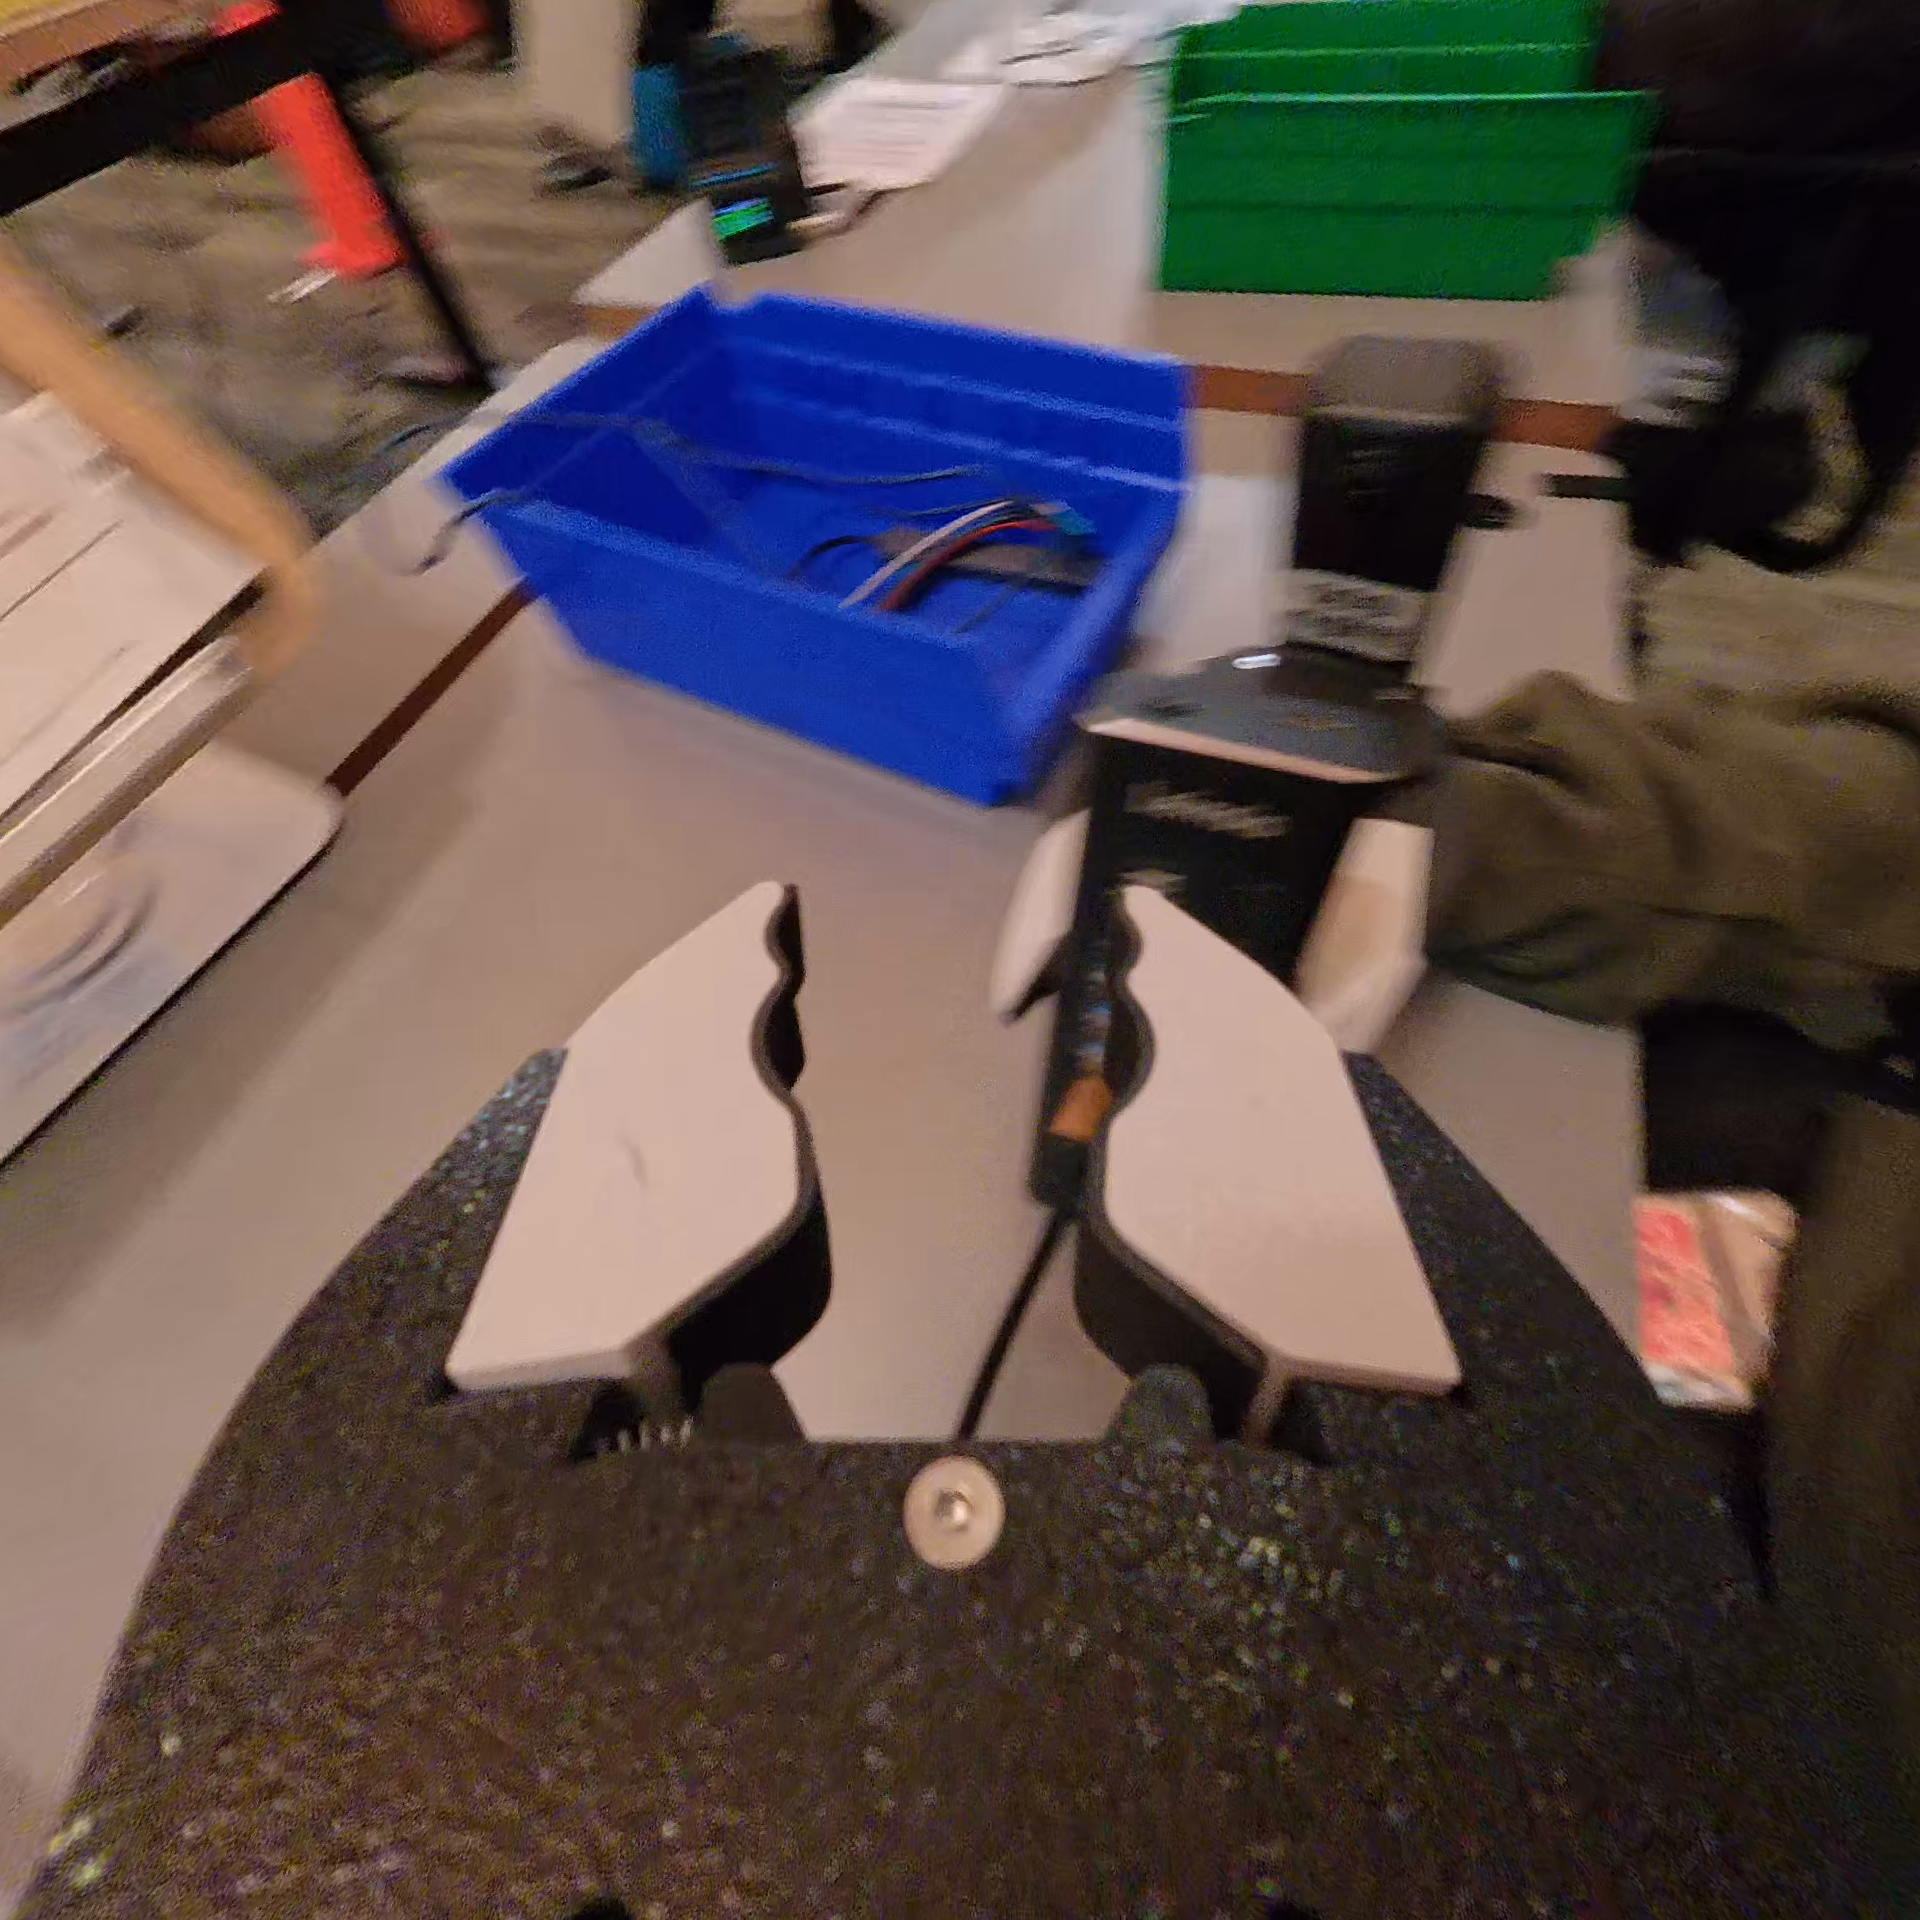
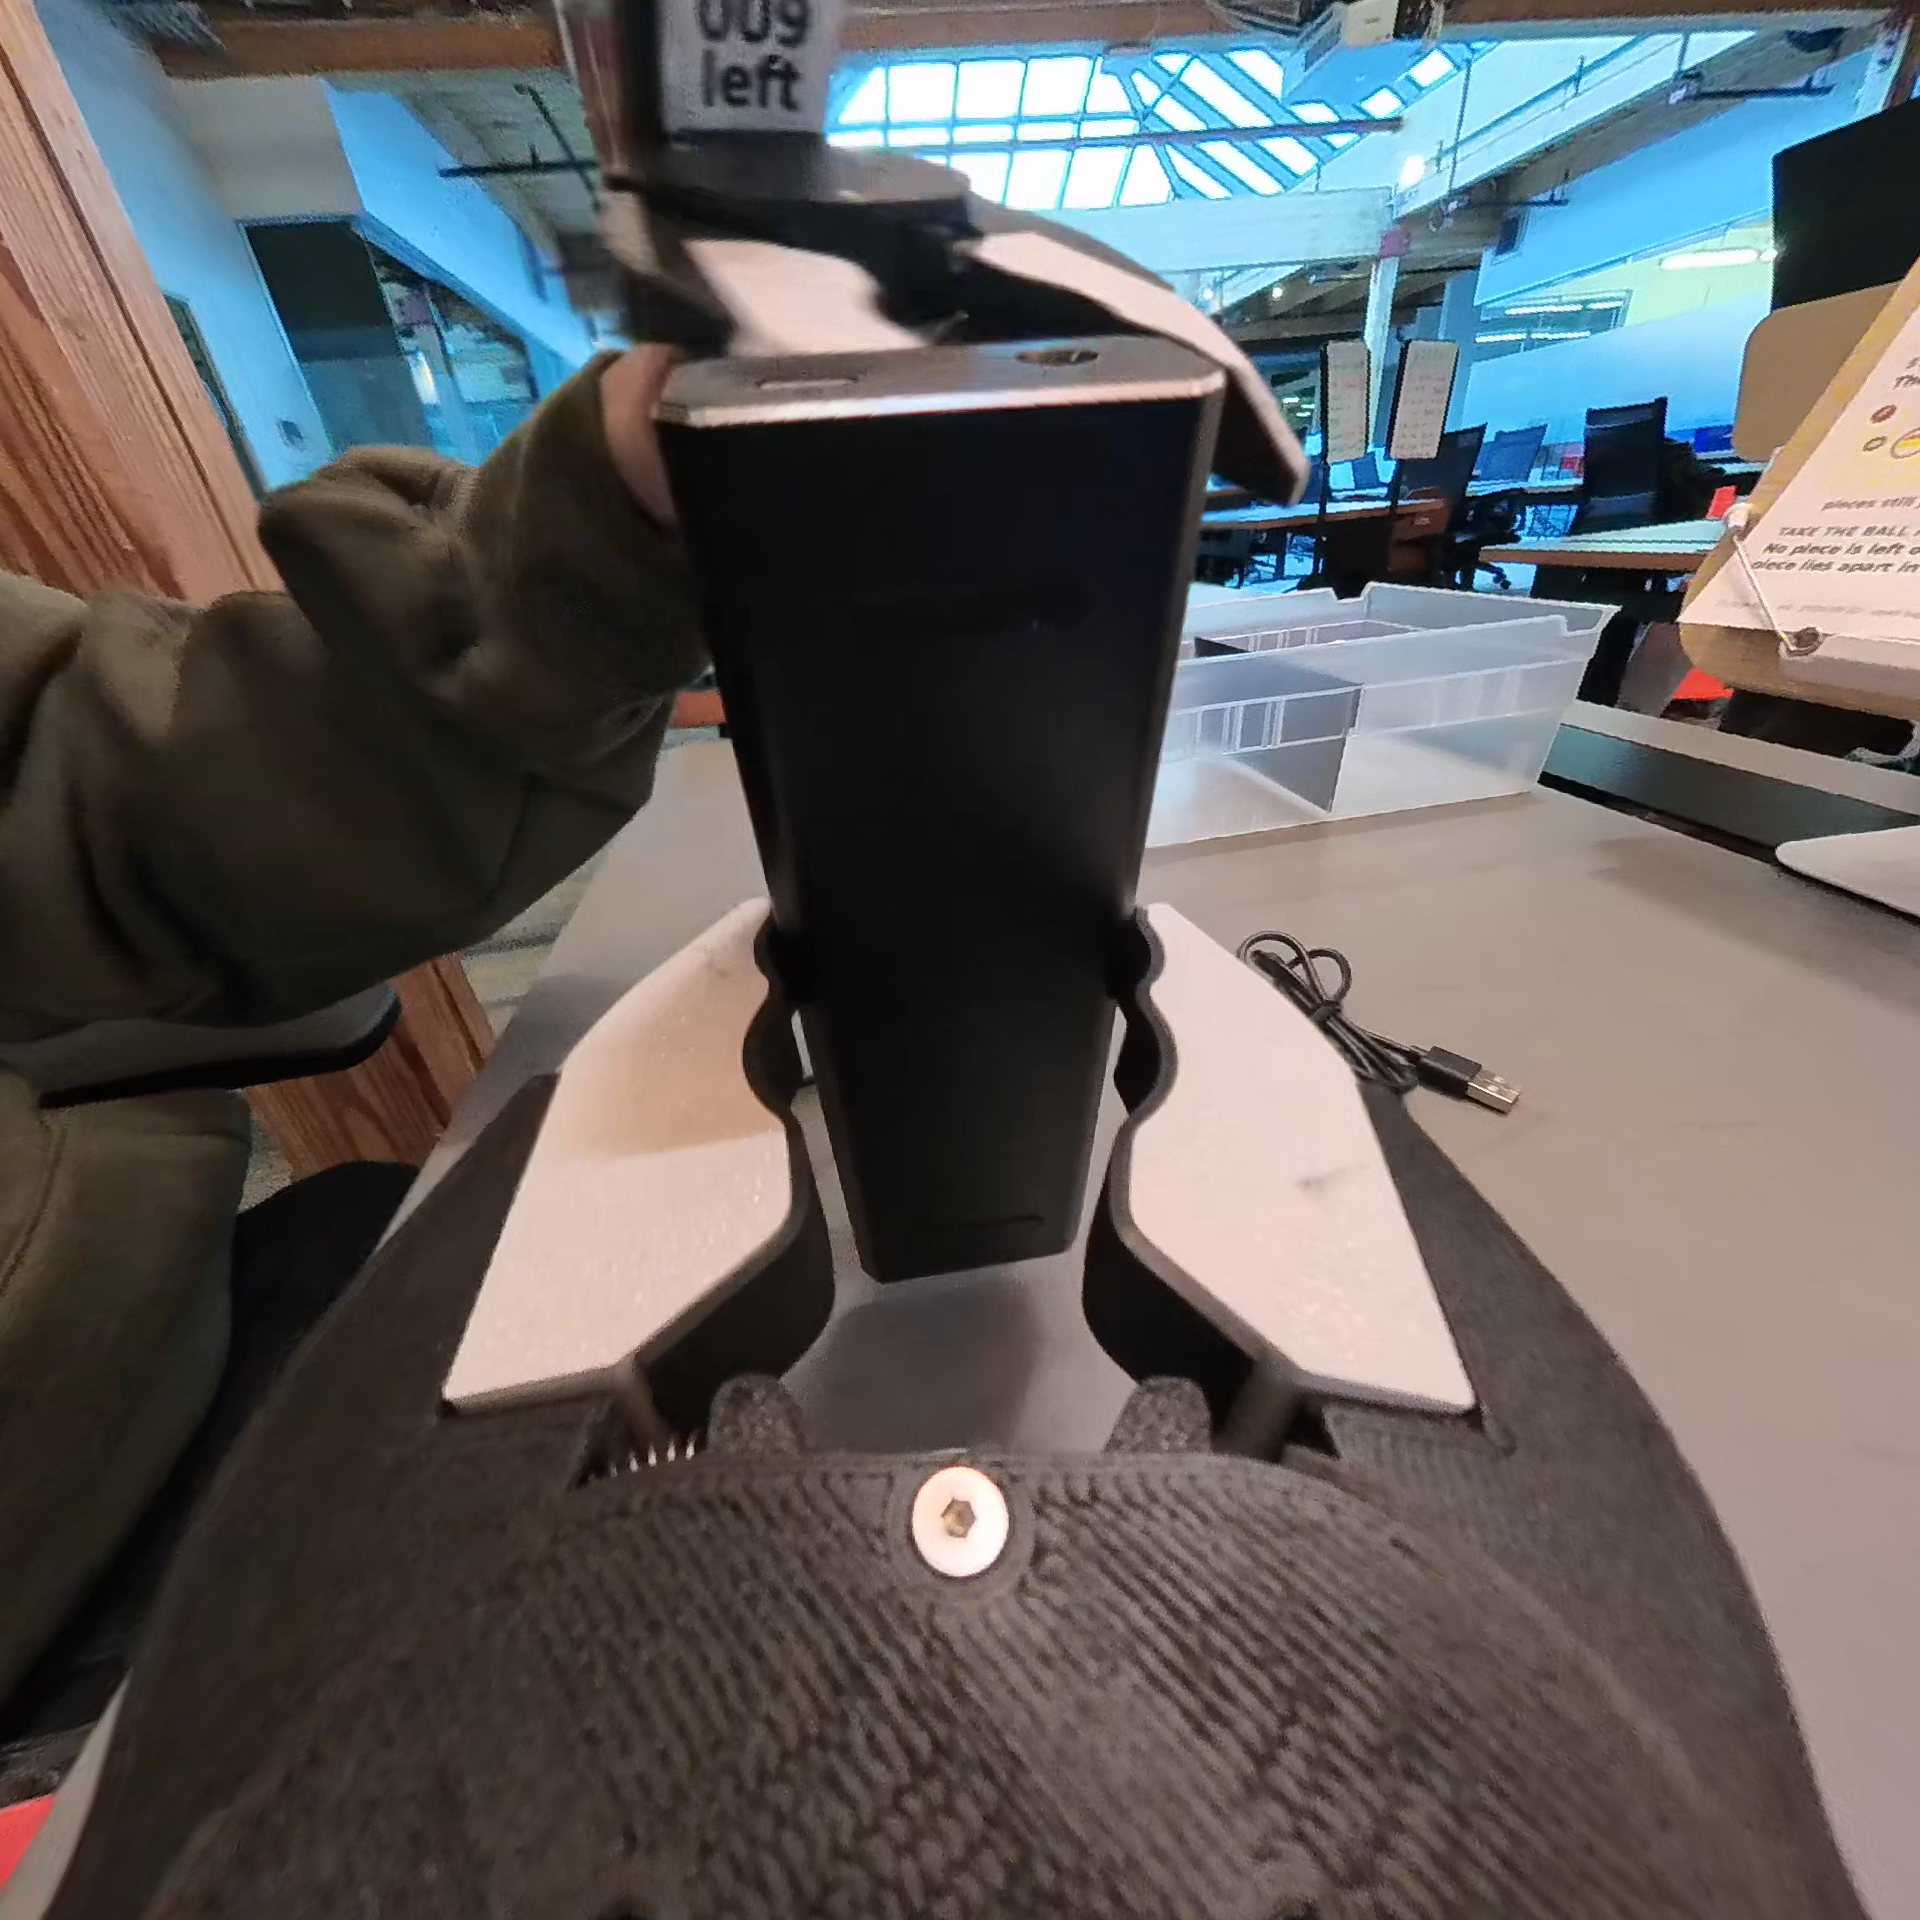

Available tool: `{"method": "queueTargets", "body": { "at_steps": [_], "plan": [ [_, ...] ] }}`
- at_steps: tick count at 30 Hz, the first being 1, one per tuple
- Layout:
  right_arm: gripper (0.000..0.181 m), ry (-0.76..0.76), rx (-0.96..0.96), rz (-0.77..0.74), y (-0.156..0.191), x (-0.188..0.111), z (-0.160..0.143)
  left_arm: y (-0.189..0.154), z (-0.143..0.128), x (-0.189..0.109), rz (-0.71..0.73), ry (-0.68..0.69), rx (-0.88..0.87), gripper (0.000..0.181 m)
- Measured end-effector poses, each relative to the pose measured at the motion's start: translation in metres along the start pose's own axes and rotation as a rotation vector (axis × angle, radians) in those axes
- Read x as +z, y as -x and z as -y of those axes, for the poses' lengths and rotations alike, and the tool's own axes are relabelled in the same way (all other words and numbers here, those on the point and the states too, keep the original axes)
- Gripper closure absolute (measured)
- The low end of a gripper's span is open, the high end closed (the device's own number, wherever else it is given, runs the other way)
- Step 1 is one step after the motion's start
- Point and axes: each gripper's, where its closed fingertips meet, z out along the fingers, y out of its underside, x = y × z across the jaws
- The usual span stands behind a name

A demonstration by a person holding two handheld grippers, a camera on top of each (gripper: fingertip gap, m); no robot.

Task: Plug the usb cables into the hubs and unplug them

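r fingers point(image 2: 951, 940) clenched on black hub point(image 2: 935, 779), l fingers point(image 1: 961, 909) released w/ usb cable point(image 1: 1075, 1101) between them.

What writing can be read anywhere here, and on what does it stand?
I do not copy out writing; these things bear it.
White tag above the hub: bold dark print, legible.
Propped card at right: printed lines, partly cut off.
Black USB hub: faint marking, too dim.
Left wrist view: everything too blurred.

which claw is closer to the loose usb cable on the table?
Right. The loose usb cable lies just beside the right claw, which grips the black hub. The left claw hovers above the hub's top.
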Motion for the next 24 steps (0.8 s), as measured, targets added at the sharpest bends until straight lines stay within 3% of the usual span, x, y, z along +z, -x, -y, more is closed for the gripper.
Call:
{"method": "queueTargets", "body": {
  "at_steps": [2,4,10,16,19,24],
  "plan": [
    [0.121,0.005,0.004,0.001,-0.001,-0.001,0.0,0.042,-0.021,-0.003,0.119,0.06,-0.109,0.133],
    [0.121,-0.008,0.02,0.017,-0.001,-0.002,0.001,0.079,-0.061,0.001,0.201,0.23,-0.216,0.138],
    [0.121,-0.003,0.013,0.027,0.001,-0.002,0.001,0.132,-0.141,0.03,0.245,0.585,-0.212,0.15],
    [0.121,-0.02,0.032,0.035,0.0,-0.004,0.003,0.128,-0.154,0.054,0.099,0.644,-0.312,0.155],
    [0.121,-0.034,0.046,0.038,-0.001,-0.005,0.004,0.128,-0.168,0.054,0.106,0.733,-0.272,0.158],
    [0.121,-0.032,0.049,0.049,0.0,-0.005,0.004,0.119,-0.168,0.062,0.079,0.718,-0.259,0.171]
  ]
}}
